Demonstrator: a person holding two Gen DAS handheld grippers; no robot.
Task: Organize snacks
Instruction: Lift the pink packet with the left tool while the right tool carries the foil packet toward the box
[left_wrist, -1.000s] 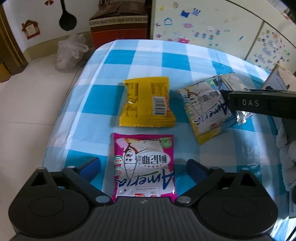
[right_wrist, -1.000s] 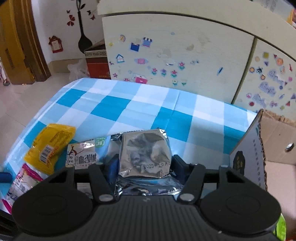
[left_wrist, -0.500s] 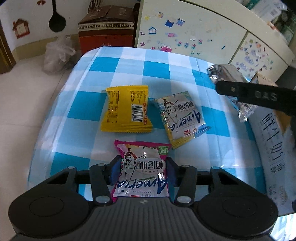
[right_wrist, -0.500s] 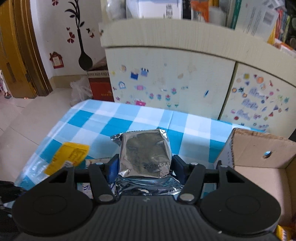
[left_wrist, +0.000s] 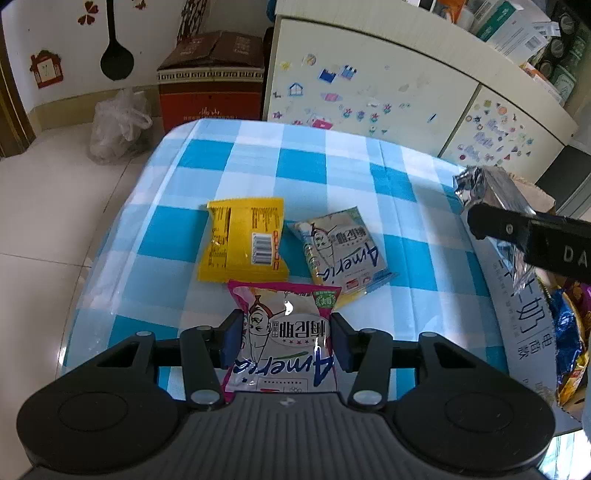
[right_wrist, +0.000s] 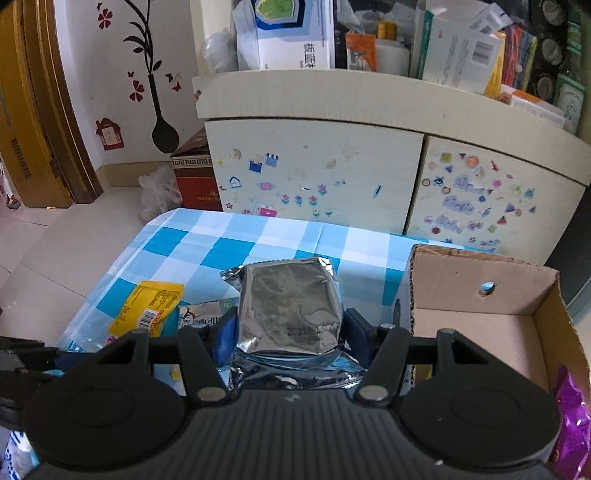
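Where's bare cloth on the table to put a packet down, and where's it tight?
Free: the far half of the checked tablecloth, between the yellow packet and the stickered cabinet; also the strip left of the yellow packet. Crowded: the near middle, where the yellow packet, white packet and pink packet cluster, and the right edge by the cardboard box.

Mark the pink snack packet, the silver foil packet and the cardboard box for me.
pink snack packet (left_wrist: 286, 343): left wrist view, printed front between the pads.
silver foil packet (right_wrist: 290, 306): right wrist view, flat foil face.
cardboard box (right_wrist: 476, 288): right wrist view, inner back wall.
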